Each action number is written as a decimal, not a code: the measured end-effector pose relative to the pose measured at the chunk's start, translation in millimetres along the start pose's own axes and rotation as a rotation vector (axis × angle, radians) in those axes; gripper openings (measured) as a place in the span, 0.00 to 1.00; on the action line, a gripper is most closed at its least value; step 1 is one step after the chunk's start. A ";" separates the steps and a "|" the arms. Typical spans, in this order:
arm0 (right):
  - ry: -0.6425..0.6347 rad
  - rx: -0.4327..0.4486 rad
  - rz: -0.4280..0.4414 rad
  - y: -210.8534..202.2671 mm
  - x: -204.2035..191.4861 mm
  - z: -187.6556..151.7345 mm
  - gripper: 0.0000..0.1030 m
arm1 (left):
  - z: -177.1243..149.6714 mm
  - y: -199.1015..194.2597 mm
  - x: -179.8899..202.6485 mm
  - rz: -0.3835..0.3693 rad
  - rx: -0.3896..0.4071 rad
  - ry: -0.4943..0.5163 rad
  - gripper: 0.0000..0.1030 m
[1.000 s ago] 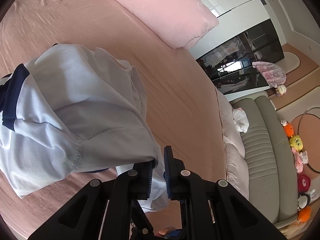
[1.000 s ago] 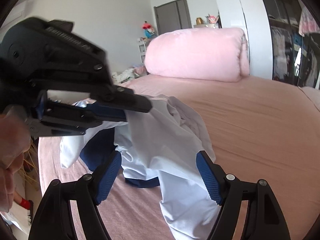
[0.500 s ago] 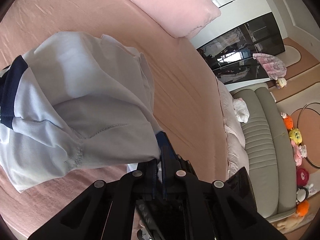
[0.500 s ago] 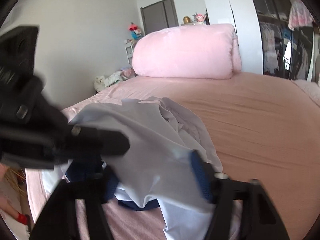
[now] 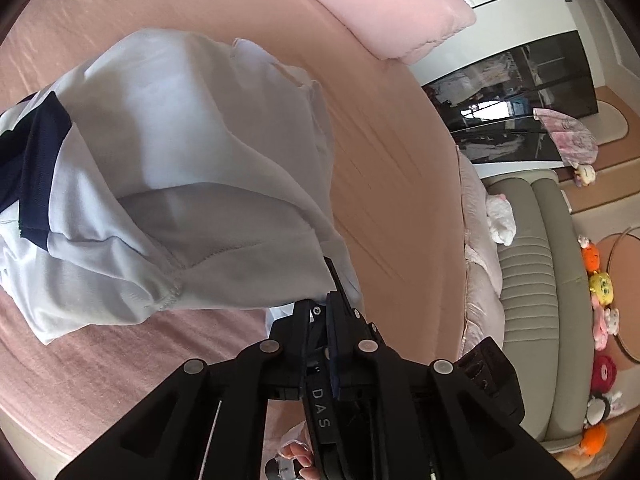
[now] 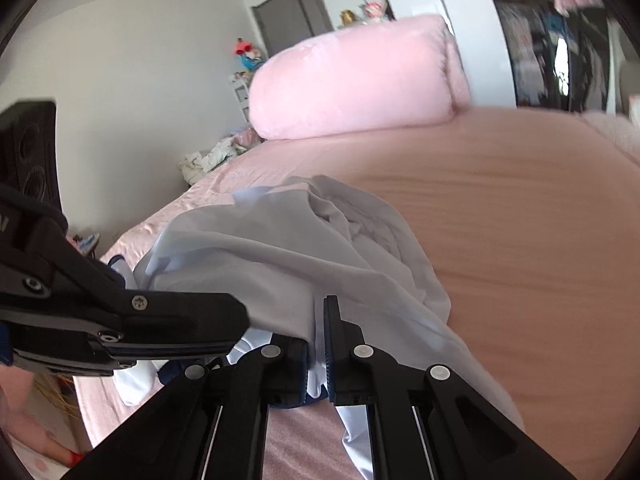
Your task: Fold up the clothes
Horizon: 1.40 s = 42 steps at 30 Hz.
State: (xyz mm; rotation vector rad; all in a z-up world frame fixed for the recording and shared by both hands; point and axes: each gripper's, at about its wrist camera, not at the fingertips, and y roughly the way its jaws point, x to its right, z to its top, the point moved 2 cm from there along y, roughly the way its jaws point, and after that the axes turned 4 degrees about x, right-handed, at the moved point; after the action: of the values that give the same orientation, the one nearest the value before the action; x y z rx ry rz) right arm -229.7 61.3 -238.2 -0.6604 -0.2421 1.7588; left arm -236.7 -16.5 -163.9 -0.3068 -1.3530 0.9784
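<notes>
Garment [image 5: 192,184], one, white with a navy band, lies bunched on the pink bed [image 5: 392,168], spreading to upper left of the left gripper [image 5: 326,308]. Both sets of jaws pinch its near edge; the right gripper [image 6: 318,344] grips just beside the left. One pink pillow [image 6: 352,80] sits beyond.

You hold a pale blue-white garment [image 5: 168,152] with a navy band [image 5: 38,176] on a plain pink sheet [image 5: 400,168]. Your grippers [image 6: 318,344] are black with blue pads [image 6: 330,336]. The pillow [image 6: 352,84] is lighter pink, the sofa [image 5: 536,280] grey-green, the wall [image 6: 120,92] white.
</notes>
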 end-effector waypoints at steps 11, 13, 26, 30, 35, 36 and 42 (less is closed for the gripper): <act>0.084 -0.007 0.002 -0.1 14.0 -0.7 0.04 | -0.7 0.3 -23.1 0.030 0.014 -0.084 0.62; 0.093 -0.005 0.003 -1.0 15.7 0.8 0.04 | 1.1 -1.3 -29.2 0.031 0.029 -0.111 0.66; 0.164 -0.007 -0.023 -9.4 35.8 -0.3 0.04 | 2.5 -19.0 -77.7 -0.001 0.210 -0.365 0.68; 0.186 -0.019 -0.028 -11.1 43.2 -2.0 0.04 | 4.5 -19.8 -87.2 0.001 0.239 -0.392 0.68; 0.207 -0.057 -0.002 -10.7 47.4 -6.8 0.04 | 2.5 -16.9 -94.7 0.014 0.265 -0.441 0.58; 0.213 -0.066 0.007 -10.7 48.2 -8.0 0.04 | 2.2 -16.1 -95.4 0.012 0.267 -0.444 0.53; 0.253 -0.121 0.069 -11.0 53.2 -15.5 0.05 | 5.6 -17.8 -86.6 0.034 0.261 -0.374 0.18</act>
State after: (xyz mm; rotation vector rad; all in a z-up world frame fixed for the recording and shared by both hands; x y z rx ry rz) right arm -220.5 111.8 -261.8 -0.9802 -0.1533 1.7149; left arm -226.7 -92.5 -208.4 0.0560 -1.5355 1.2695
